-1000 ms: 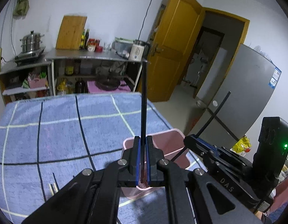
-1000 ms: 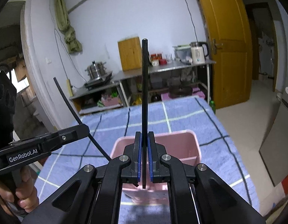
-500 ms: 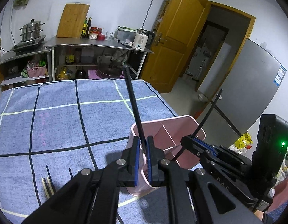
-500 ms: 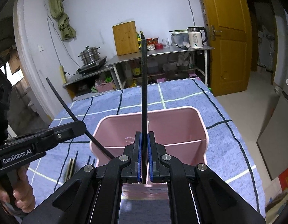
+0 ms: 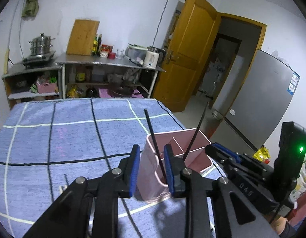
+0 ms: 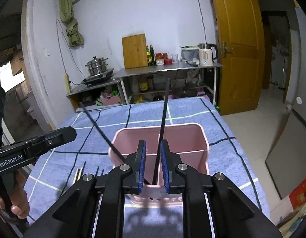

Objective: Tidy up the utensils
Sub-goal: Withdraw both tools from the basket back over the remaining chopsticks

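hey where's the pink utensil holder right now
The pink utensil holder stands on the blue checked cloth just ahead of both grippers in each wrist view, with two black chopsticks leaning in it and loose utensils on its left.

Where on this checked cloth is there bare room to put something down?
Free: the checked cloth from the pink holder back to the far edge, and right of the holder. Crowded: the near left, where loose chopsticks lie beside the holder.
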Action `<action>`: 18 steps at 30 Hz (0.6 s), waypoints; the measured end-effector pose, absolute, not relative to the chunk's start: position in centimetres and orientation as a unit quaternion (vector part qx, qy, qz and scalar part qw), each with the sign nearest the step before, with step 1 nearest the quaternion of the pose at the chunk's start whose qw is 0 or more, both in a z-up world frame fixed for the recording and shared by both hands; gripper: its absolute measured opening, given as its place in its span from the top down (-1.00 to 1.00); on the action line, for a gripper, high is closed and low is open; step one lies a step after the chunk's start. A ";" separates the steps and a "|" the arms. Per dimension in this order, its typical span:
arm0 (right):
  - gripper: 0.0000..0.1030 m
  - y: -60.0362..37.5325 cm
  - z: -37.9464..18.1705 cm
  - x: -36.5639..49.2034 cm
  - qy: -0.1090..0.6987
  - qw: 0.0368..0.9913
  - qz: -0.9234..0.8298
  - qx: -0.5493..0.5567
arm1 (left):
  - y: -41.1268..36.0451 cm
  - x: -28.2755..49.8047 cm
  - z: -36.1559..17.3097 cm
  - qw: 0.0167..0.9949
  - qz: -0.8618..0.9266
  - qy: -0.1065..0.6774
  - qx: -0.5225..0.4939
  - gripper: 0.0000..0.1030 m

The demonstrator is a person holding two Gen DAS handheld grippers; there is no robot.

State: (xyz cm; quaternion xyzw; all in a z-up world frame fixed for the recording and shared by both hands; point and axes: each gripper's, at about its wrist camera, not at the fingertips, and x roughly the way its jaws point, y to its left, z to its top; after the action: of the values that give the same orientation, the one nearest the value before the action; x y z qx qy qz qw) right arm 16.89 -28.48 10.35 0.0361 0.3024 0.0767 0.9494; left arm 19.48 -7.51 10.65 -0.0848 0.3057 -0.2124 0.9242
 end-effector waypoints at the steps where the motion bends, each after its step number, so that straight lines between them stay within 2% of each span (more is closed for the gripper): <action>1: 0.70 -28.3 10.5 16.6 0.300 0.950 0.078 0.035 | -7.2 18.9 10.8 0.928 -0.208 0.299 -0.080 0.47; 3: 0.70 -27.9 11.0 15.3 0.290 0.953 0.081 0.031 | -6.7 17.7 11.2 0.934 -0.200 0.287 -0.074 0.39; 7: 0.70 -27.1 11.6 13.3 0.277 0.957 0.085 0.018 | -5.5 15.3 11.7 0.943 -0.184 0.267 -0.073 0.09; 18: 0.70 -24.4 11.5 7.8 0.265 0.959 0.101 -0.011 | -3.0 9.8 10.1 0.960 -0.135 0.238 -0.063 0.08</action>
State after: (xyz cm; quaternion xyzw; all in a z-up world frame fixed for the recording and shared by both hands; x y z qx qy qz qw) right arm 7.85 -24.45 11.48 -0.0114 0.2653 0.1012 0.9588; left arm 9.81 -2.97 10.12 -0.0625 0.2379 -0.1350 0.9598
